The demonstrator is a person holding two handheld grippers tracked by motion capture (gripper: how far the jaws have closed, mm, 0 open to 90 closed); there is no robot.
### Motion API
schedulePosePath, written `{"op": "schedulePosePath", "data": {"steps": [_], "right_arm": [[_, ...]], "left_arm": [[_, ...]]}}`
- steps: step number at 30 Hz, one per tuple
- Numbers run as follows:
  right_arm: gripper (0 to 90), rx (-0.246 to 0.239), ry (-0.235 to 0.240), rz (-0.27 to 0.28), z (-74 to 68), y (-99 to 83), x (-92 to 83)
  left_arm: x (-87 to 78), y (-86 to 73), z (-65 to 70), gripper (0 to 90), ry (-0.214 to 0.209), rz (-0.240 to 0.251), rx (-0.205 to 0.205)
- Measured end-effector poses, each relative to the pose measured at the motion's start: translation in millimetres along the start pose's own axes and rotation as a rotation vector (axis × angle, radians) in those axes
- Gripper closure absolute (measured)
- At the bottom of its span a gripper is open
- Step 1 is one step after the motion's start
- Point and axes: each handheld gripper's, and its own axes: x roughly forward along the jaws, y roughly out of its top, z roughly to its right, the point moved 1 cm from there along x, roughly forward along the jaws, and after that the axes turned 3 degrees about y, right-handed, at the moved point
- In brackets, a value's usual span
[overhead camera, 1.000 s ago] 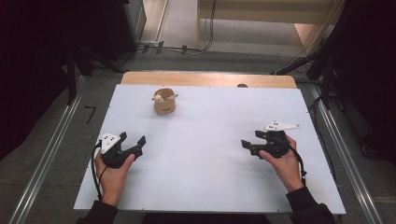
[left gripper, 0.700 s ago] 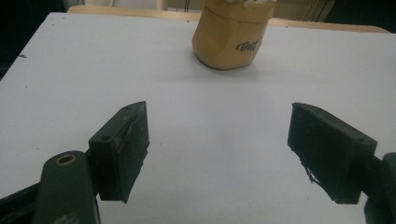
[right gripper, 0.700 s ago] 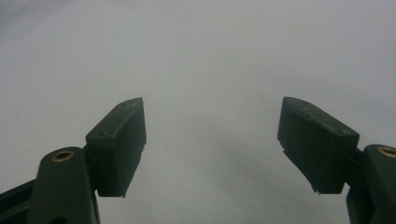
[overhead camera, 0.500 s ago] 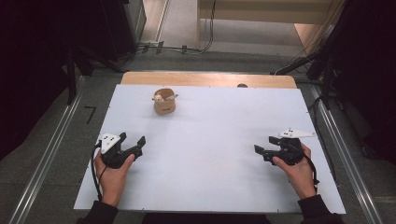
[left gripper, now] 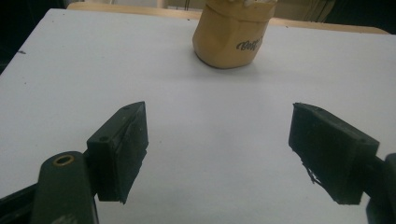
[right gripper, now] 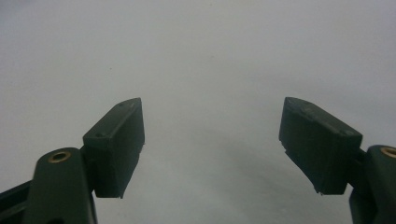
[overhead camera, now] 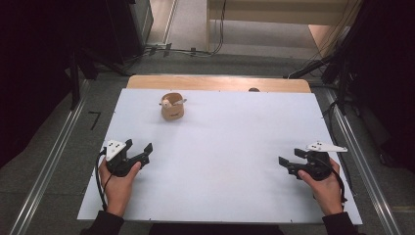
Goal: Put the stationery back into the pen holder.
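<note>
One tan cup (overhead camera: 172,108) stands upper centre on one white table (overhead camera: 235,147); my left gripper (overhead camera: 139,149) and right gripper (overhead camera: 288,164) both gape wide, empty.

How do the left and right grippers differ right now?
The left gripper sits near the table's left edge and points up-table toward the tan cup; the right gripper sits near the right edge and points leftward over bare table. Both are open and empty.

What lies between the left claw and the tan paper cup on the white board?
Nothing: in the left gripper view and the high view, bare white board stretches from the open left claw to the tan paper cup.
</note>
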Motion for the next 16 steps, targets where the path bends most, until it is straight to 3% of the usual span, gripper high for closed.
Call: {"op": "schedulePosePath", "data": {"steps": [16], "right_arm": [[17.0, 0.055, -0.055, 0.018, 20.0, -18.6, -19.8]], "left_arm": [[-0.1, -0.6, -1.4, 20.9, 0.008, -0.013, -0.001]]}}
